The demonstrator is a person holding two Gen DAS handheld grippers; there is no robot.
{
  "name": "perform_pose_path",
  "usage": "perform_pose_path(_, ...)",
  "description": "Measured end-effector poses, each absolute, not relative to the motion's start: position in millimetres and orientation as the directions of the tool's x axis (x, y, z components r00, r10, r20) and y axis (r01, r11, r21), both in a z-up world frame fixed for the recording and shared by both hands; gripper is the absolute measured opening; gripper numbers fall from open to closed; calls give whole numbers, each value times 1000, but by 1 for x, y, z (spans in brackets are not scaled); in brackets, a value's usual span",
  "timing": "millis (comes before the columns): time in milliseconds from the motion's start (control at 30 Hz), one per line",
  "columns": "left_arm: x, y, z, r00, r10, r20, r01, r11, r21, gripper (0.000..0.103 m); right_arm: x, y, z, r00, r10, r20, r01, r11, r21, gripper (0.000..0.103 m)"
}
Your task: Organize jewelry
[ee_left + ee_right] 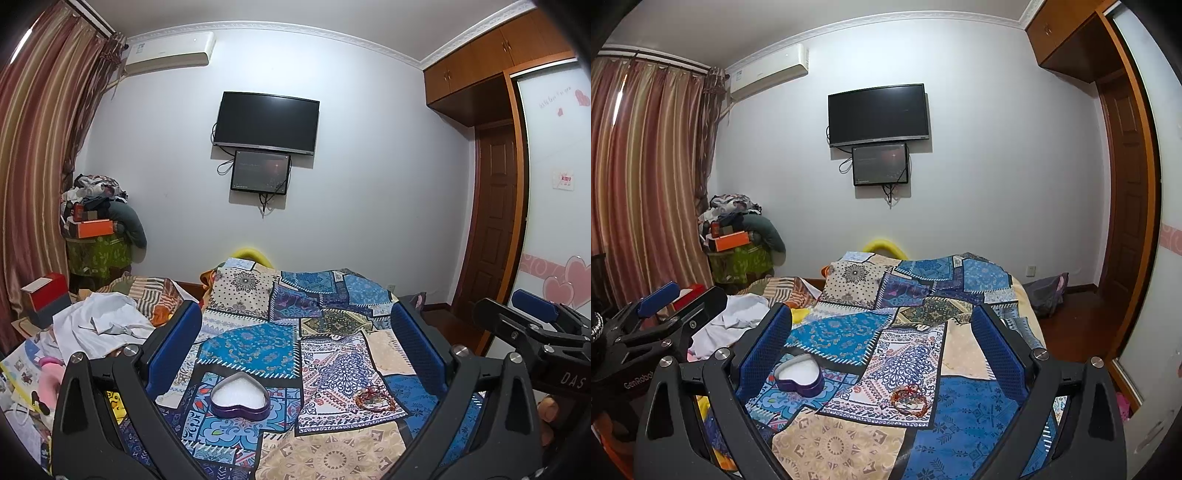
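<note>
Both grippers hover above the bed and nothing is in hand. The left gripper (295, 343) has its blue-padded fingers (173, 347) spread wide apart, empty air between them; the right gripper (882, 347) is the same, fingers (997, 350) well apart and holding nothing.

Down on the patchwork quilt (258, 339) sits the heart-shaped box (240, 397), purple walls, white lining, lid off and nothing in it that I can see. The jewelry itself, a small tangle of red and amber beaded bracelets (909, 399), lies flat on the quilt, off to the right of the box and clearly apart from it.

So where does this go wrong? First, the bracelets lie low on soft, yielding bedding: closing the fingers there could just as easily pinch a fold of quilt, and lifting that would drag the cloth and tip or slide the box. Second, it looks like several loops bunched together, so a grab on one strand may leave the rest trailing, or let one slip off on the way over. Third, the box looks light and sits on an uneven surface; a nudge on its wall could flip it. And the busy pattern hides thin strands, so aim matters
</note>
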State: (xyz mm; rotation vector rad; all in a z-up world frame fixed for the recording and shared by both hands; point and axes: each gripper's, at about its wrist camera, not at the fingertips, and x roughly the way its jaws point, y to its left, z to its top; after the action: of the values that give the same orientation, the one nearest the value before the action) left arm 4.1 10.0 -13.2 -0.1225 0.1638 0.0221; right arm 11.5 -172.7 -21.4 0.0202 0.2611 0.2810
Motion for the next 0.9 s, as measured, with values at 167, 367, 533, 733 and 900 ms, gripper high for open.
perform_pose_path(167, 6, 10, -11, 985, 10, -170, -31, 992, -122, 103, 12, -173, -21, 927, 277, -252, -271, 961, 57, 97)
perform_pose_path(367, 7, 10, -11, 985, 11, -172, -32, 992, -121, 103, 12, -173, -21, 926, 277, -255, -272, 961, 58, 97)
perform_pose_path(533, 10, 12, -15, 983, 13, -185, -36, 992, -122, 103, 15, -175, -23, 924, 278, -263, -272, 960, 62, 97)
perform_pose_path(733, 23, 10, -19, 977, 13, -211, -38, 992, -117, 103, 25, -180, -28, 916, 281, -287, -270, 960, 76, 97)
perform_pose_path(900, 43, 8, -26, 967, 7, -254, -39, 992, -119, 103, 39, -184, -36, 907, 271, -322, -260, 962, 80, 97)
